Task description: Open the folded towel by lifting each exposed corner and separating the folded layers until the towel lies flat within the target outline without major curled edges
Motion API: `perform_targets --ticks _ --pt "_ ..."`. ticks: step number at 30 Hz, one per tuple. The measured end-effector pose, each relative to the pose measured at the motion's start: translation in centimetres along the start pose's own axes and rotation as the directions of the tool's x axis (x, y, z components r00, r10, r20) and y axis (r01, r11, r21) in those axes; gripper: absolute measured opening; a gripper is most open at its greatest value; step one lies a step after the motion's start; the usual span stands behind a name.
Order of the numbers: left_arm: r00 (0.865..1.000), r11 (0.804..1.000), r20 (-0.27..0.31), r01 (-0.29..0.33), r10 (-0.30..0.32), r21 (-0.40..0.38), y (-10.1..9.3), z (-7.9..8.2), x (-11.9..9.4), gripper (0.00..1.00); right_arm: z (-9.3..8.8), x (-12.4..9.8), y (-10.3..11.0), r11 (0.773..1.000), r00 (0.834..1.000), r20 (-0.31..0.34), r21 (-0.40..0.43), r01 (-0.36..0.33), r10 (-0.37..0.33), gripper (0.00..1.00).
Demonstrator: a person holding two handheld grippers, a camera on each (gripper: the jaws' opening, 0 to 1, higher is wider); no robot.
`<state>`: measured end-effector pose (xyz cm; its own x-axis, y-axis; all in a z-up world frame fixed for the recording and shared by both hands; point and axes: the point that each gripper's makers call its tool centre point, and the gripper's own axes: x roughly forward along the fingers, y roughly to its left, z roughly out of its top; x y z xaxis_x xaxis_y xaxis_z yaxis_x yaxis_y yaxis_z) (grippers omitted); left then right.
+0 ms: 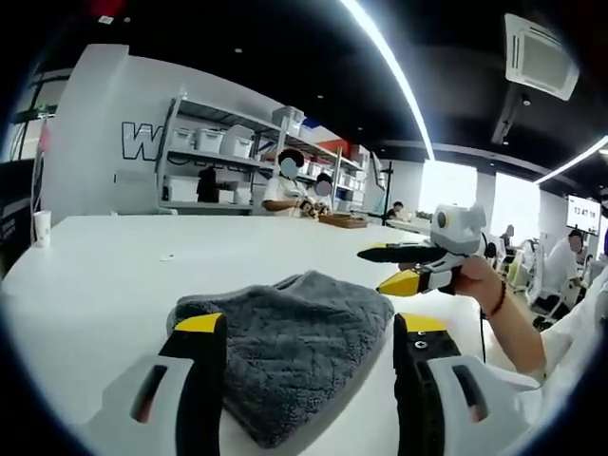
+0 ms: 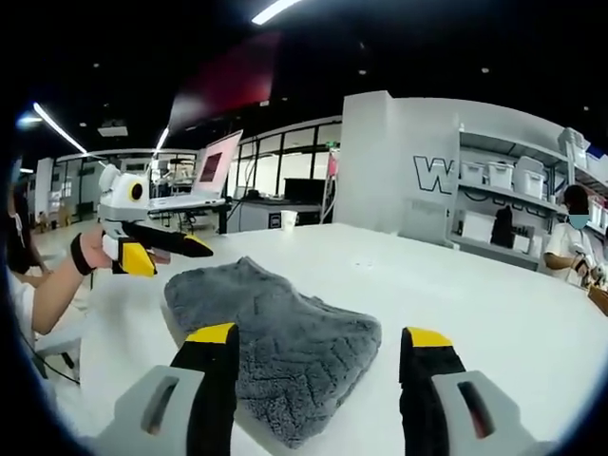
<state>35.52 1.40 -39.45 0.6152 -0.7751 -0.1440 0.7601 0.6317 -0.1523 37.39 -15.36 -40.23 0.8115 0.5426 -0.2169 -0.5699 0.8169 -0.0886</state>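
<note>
Folded grey towel sits at lower centre of the left gripper view, on the white table. Left gripper hangs over it, jaws wide apart, holding nothing. In the right gripper view, the right gripper frames the towel too, jaws spread and empty.

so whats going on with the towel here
A person holds a yellow-tipped two-jaw gripper in each hand over a folded grey fluffy towel on a white table. The left gripper and right gripper both hang open, apart from the cloth. The towel is still folded; no corner is lifted yet.
</note>
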Motion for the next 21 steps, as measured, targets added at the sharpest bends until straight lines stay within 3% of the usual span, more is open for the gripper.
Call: perform_targets --ticks 21 --pt "0.999 0.999 -0.023 -0.037 0.036 -0.037 1.6 -0.9 0.7 0.68 -0.6 1.4 -0.8 1.000 1.000 -0.023 0.030 0.003 -0.002 0.66"
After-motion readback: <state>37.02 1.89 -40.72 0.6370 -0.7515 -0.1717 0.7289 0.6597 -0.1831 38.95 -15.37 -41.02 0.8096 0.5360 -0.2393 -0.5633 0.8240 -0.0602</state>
